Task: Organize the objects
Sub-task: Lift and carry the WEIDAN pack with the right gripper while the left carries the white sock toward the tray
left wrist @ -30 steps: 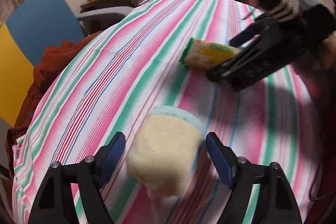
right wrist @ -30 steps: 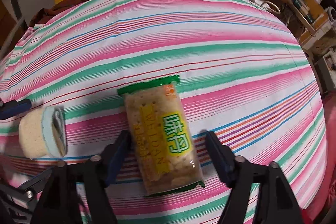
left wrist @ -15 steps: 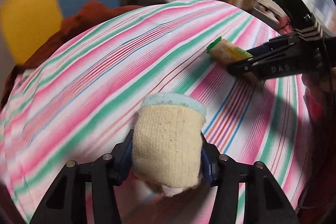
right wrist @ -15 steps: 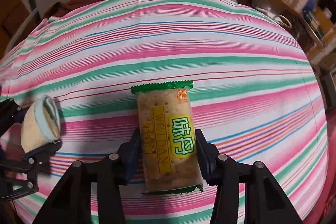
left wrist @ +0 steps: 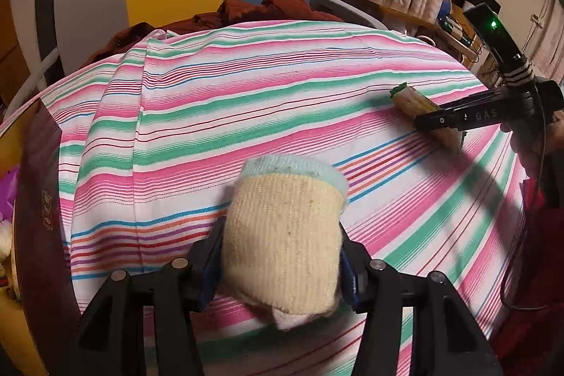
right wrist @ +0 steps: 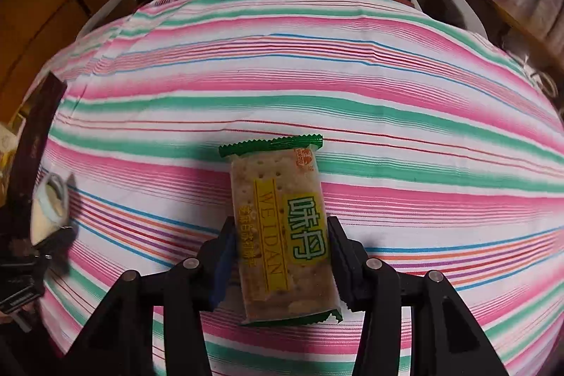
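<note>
Fingers first: the left gripper [left wrist: 282,256] has both blue pads [left wrist: 208,273] squeezed against the sides of a rolled sock [left wrist: 285,235], cream knit with a pale blue cuff, so it's clamped tight on it. The gripper points across the striped tablecloth [left wrist: 246,101] toward its far edge, and the sock sticks out past the fingertips, cuff end forward; can't tell if it's touching the cloth or held just off it. A dark maroon box [left wrist: 42,199] sits along the cloth's left edge.

Over to the right, the right gripper [right wrist: 278,256] is pinched onto a cracker packet [right wrist: 282,224], clear wrapper with green crimped ends and a yellow label, gripped around its near half with the far end poking forward. From the left wrist view, that gripper comes in from the right edge of the cloth, held roughly level. Packet and sock are well apart. A rust-red garment [left wrist: 261,9] is bunched at the far edge.
</note>
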{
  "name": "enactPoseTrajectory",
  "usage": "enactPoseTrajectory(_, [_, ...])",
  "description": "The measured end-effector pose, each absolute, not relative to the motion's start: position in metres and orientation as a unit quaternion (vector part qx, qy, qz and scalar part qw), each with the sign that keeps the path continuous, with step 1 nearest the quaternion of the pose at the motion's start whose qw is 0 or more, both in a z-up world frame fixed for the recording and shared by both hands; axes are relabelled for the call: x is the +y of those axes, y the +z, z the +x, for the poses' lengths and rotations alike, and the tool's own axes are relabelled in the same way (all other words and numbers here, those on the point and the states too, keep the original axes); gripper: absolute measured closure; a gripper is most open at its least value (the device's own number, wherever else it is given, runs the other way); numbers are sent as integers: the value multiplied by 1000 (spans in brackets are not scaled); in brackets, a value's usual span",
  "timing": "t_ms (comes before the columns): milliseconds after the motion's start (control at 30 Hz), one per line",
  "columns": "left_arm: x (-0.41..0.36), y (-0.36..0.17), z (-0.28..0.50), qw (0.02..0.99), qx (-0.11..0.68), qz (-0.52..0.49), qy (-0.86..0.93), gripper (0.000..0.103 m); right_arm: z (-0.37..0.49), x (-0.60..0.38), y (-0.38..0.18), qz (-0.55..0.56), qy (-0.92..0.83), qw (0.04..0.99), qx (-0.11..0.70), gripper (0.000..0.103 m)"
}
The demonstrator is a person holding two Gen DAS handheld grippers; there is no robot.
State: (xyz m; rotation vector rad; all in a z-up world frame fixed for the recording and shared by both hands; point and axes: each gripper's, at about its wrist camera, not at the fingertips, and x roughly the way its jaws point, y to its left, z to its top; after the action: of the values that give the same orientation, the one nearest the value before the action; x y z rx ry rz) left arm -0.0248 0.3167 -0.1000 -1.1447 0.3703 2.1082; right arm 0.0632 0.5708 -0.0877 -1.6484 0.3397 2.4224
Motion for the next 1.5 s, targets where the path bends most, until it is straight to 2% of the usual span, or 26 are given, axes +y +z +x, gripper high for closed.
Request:
enactPoseTrajectory(100, [320,-101,-19,349,159,-427,819,47,64,570,-88,-557,817,97,113,53])
enactPoseTrajectory(733, [316,-106,-19,356,143,-406,829,47,47,577,-97,-579,801,114,98,52])
enactPoseTrajectory(900, [315,-102,-22,362,144,-415,822,49,38,553,-95,-597,789,111,94,54])
enactPoseTrajectory(1033, [304,-85,-21,363,118,-424,821,49,33,529,-94,-602,786,99,101,54])
enactPoseTrajectory(1333, [274,-30,-5,348,109,-396,843,49,26,499,-90,-597,788,96,118,54])
enactPoseTrajectory(1500, [251,-10,-1,335,92,-386,855,49,36,492,-70,-572,807,87,119,54])
